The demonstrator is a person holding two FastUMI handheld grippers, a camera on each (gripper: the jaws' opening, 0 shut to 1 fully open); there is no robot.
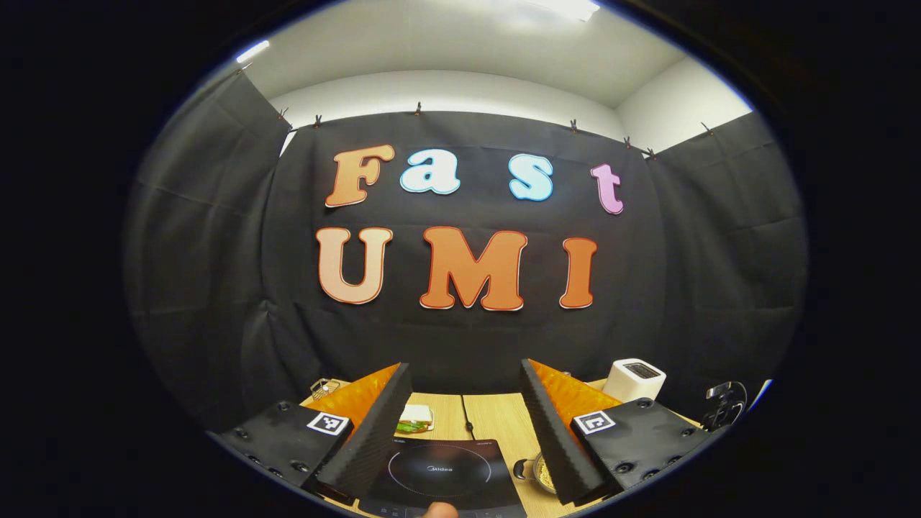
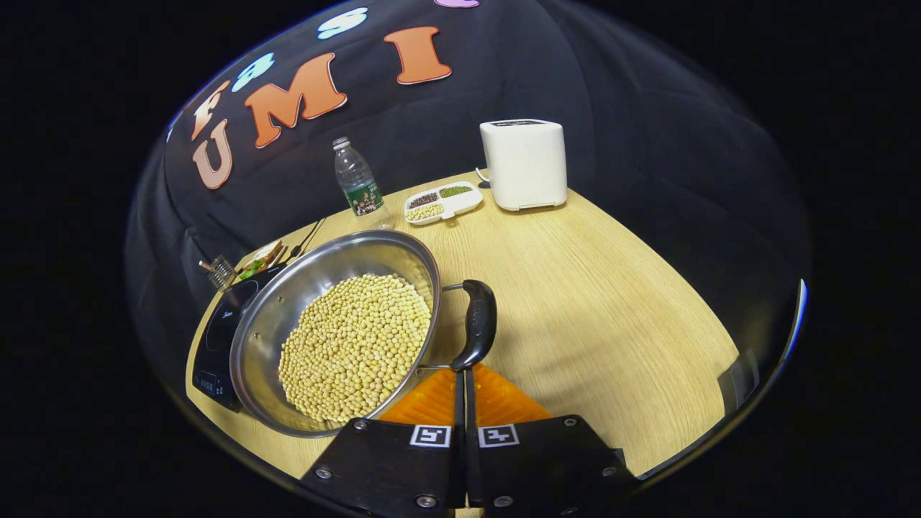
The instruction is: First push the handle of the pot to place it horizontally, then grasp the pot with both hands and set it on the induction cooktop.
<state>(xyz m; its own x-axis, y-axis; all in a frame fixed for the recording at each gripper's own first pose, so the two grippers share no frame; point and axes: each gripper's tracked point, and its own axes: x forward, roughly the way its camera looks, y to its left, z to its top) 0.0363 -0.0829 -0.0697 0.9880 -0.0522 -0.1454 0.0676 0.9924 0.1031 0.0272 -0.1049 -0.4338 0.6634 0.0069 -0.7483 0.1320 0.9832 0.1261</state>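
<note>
In the left gripper view, the left gripper (image 1: 464, 432) is held high above the table (image 1: 496, 417), its two fingers spread wide apart with nothing between them. Below the gap lies the induction cooktop (image 1: 442, 475), flat on the wood, its round cooking ring bare. Just right of the cooktop, partly hidden behind the right-hand finger, a sliver of the pot (image 1: 541, 473) shows, with pale beans inside. Behind the cooktop sits a small plate of food (image 1: 416, 419), too small to identify further. A wire basket (image 1: 325, 388) stands at the far left edge of the table, and a white toaster (image 1: 634, 379) at the far right. A fingertip (image 1: 439, 511) pokes in at the bottom edge.

In the right gripper view, the right gripper (image 2: 463, 385) has its fingers brought together, with only a thin slit between them; their tips lie at the near end of the pot's handle (image 2: 475, 324), but whether they pinch it or only touch it cannot be told. The steel pot (image 2: 338, 338) rests on the table (image 2: 611, 309) with its left rim overlapping the edge of the induction cooktop (image 2: 216, 345). It holds a thick layer of soybeans (image 2: 356, 345) covering the bottom. The black side handle stands at the pot's right rim. Farther back, a clear bottle (image 2: 357, 183) stands upright, and beside it a white divided tray (image 2: 443, 201) holds three lots of beans, dark, green and pale, one per compartment. The toaster (image 2: 524, 164) stands just right of the tray. The plate of food (image 2: 260, 257) and the wire basket (image 2: 219, 272) lie beyond the cooktop.
</note>
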